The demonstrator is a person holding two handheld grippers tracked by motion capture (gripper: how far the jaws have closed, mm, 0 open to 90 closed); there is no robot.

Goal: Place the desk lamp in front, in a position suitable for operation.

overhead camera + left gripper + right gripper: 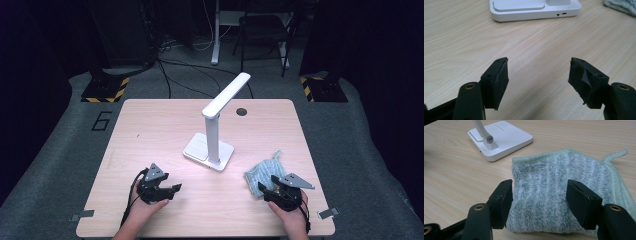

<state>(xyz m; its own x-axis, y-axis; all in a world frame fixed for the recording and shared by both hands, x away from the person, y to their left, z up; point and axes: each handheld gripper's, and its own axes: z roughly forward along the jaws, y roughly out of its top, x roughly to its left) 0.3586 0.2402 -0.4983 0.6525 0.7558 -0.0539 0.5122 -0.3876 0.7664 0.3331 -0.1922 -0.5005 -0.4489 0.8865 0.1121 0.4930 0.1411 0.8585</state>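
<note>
Two grippers sit low over the table [150, 120], both near its front edge. Left gripper [172, 191] is toward the front-left corner, a hand [142, 210] behind it, jaws wide with bare wood between them, tips aimed at the lamp [214, 131]. Right gripper [264, 190] is toward the front-right corner, held by the other hand [290, 212], jaws wide. In the right gripper view they stand on either side of the cloth's [564, 185] near part; pads not pressing it, as far as I can tell. Cloth is blue-green, fluffy, folded, lying flat on the table's right side, just right of the lamp base [504, 138] and apart from it. Lamp stands mid-table, arm tilted toward the back edge.
</note>
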